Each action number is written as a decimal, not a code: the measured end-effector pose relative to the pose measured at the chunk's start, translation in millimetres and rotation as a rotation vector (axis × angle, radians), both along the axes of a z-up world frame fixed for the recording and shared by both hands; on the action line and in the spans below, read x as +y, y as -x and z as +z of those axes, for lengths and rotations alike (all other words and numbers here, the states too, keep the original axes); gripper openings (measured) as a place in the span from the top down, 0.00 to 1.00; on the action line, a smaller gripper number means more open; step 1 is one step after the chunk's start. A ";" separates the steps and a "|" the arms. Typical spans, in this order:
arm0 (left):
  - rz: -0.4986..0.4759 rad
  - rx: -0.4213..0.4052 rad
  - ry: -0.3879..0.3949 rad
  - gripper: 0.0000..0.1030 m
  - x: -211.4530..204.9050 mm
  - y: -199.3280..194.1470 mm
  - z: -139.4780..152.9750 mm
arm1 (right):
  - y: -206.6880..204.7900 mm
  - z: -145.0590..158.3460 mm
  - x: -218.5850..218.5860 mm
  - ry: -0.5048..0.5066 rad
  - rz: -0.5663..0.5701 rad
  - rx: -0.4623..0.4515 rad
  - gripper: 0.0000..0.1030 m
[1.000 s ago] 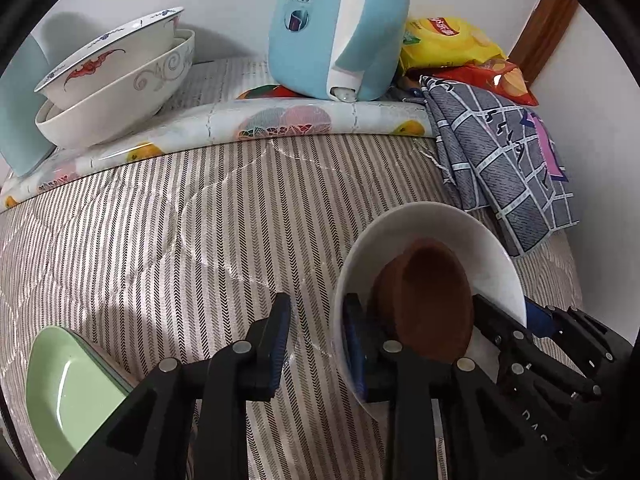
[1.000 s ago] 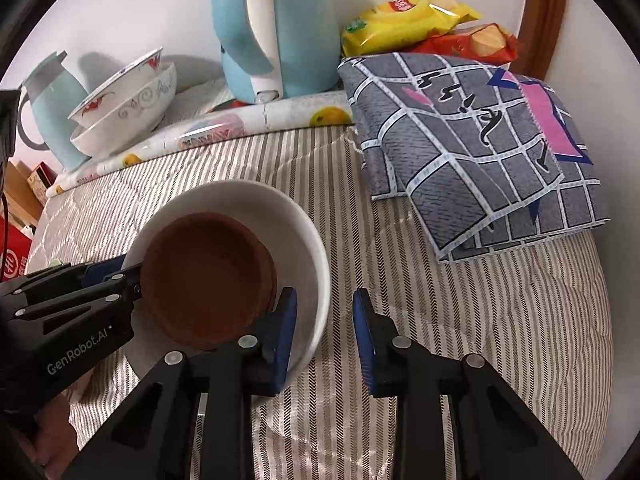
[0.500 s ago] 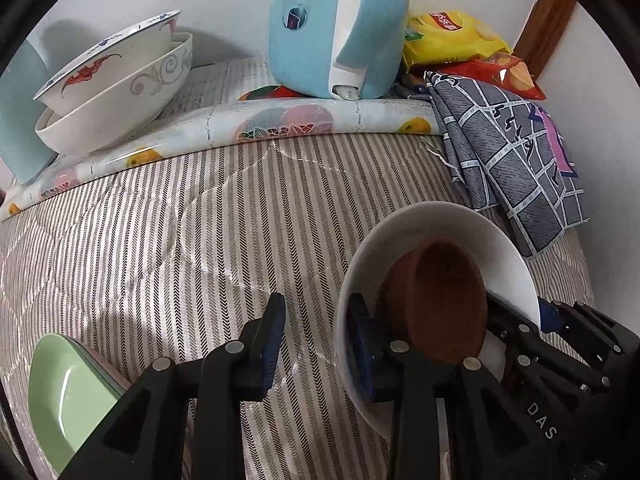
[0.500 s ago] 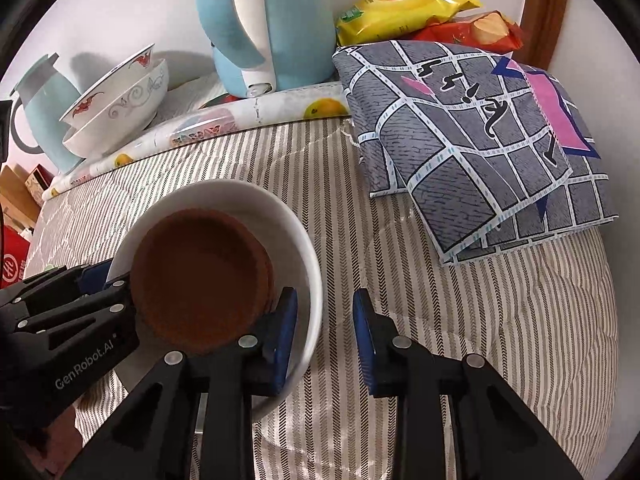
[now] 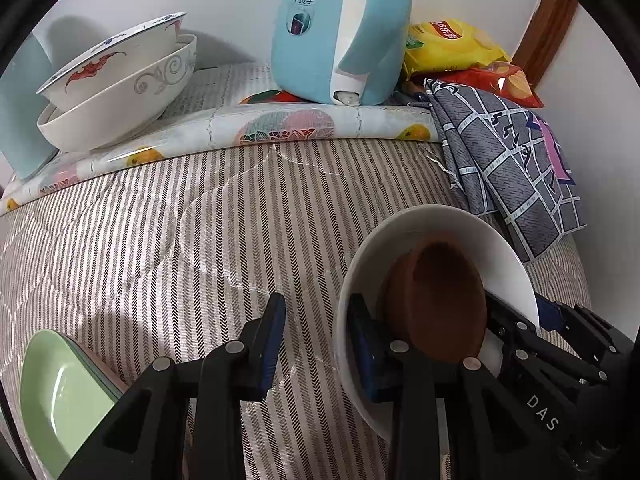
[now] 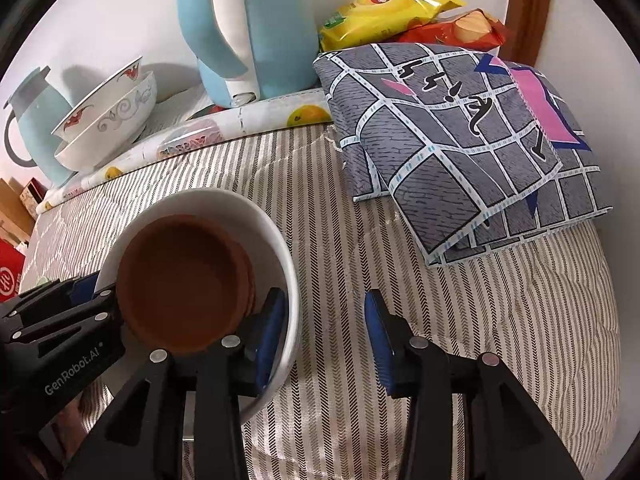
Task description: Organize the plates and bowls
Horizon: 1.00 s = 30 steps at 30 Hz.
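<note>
Your left tongs (image 5: 316, 320) stand open astride the white bowl (image 5: 480, 236): one pad is inside the near rim, the other hangs outside, clear of the wall. Your right tongs (image 6: 326, 312) straddle the opposite rim the same way, and their jaws have just been opening, no squeeze on the wall. The bowl sits on the striped quilted cover (image 5: 180, 248) at 4 o'clock in the left view, mouth up. It's round, so no long axis to call. A brown dish (image 5: 440, 300) nests inside, mouth up too. Two patterned bowls (image 5: 120, 92) sit stacked and tilted at 10 o'clock, with a green plate (image 5: 52, 392) at 8.
</note>
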<state>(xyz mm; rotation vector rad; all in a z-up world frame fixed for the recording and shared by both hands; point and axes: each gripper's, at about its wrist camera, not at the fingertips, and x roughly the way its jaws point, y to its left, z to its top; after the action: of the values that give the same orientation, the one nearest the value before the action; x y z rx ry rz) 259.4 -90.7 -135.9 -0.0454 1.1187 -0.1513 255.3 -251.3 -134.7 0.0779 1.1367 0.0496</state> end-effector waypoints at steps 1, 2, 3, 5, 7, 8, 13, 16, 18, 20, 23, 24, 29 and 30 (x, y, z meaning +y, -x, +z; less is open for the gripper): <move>0.000 0.001 0.000 0.70 0.0 -0.1 0.0 | 0.3 0.3 0.4 0.004 0.001 -0.005 0.60; -0.001 0.002 0.000 0.70 0.1 -0.4 -0.1 | 0.4 0.7 0.7 0.009 0.005 -0.009 0.60; 0.000 0.005 0.005 0.70 0.8 -0.9 -0.4 | 0.5 0.9 0.9 0.011 0.004 -0.010 0.60; -0.001 0.011 0.011 0.70 1.9 -2.0 -0.9 | 0.3 0.7 1.4 0.012 0.002 0.002 0.60; 0.000 0.014 0.010 0.70 1.5 -3.0 -1.2 | 0.0 0.4 1.6 0.004 0.004 0.011 0.61; 0.000 0.013 0.006 0.70 0.9 -3.1 -1.1 | -0.7 0.1 2.0 0.002 0.003 0.013 0.61; -0.003 0.008 0.001 0.72 -1.4 -3.1 -0.6 | -2.0 -1.7 1.9 -0.009 0.003 0.027 0.63; 0.003 0.003 0.010 0.74 -1.0 -1.9 -0.9 | -3.5 -2.2 2.3 -0.011 0.009 0.029 0.66; -0.004 0.001 0.024 0.80 -1.5 -0.7 -0.8 | -2.9 -1.7 4.7 -0.011 0.019 0.021 0.71; -0.008 0.000 0.039 0.86 -2.4 -0.3 -0.5 | -3.2 -1.5 8.2 -0.021 0.034 0.020 0.81; -0.008 0.002 0.054 0.91 -2.7 0.1 -0.3 | -4.7 -1.2 11.5 -0.048 0.037 0.023 0.89; -0.013 -0.001 0.050 0.91 -3.4 0.2 0.1 | -4.6 -0.9 11.8 -0.049 0.035 0.021 0.89; -0.021 -0.006 0.046 0.91 -3.6 1.9 1.7 | -1.8 -0.7 10.1 -0.062 0.019 0.024 0.89; -0.022 -0.005 0.046 0.91 -4.0 2.9 1.9 | -0.7 -0.5 9.8 -0.063 0.016 0.025 0.89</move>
<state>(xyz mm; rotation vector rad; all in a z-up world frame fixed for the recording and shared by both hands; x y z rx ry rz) 256.5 -94.8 -133.9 -0.0730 1.1109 -0.1968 256.0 -241.5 -135.2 0.1255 1.1609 0.0992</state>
